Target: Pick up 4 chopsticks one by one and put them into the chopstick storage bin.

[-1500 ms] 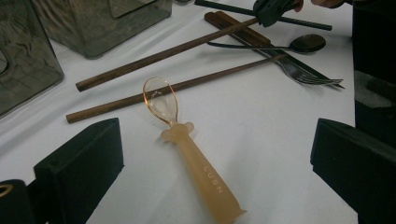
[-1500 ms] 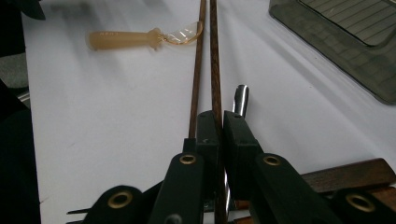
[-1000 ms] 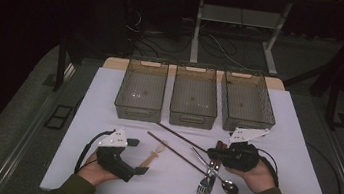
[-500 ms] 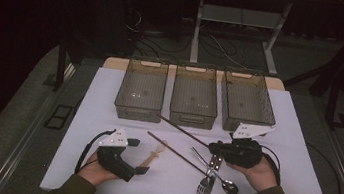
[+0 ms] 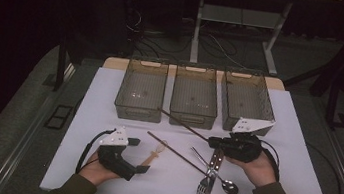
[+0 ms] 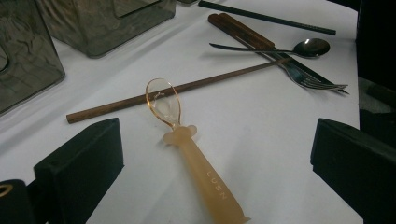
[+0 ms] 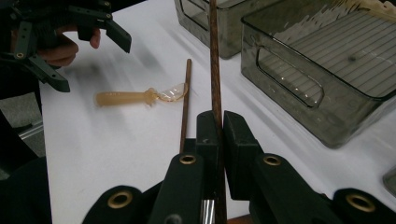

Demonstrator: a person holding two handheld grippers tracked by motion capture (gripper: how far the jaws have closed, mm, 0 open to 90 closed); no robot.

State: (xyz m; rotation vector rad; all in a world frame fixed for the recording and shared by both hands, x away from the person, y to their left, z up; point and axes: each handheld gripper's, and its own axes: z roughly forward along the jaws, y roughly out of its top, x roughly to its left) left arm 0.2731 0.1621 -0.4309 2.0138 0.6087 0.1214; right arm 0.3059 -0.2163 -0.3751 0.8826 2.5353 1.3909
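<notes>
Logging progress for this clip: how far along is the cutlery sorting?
Done: nothing; the three bins look empty. In hand: the right gripper is shut on one chopstick, lifted toward the bins. Left: second chopstick, amber spoon, fork, knife and metal spoon, all on the table.

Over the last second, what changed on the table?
The right hand-held gripper, shut on one chopstick, lifted it off the pile so it angles toward the middle bin. The left hand-held gripper, amber spoon and other chopstick stayed put.
</notes>
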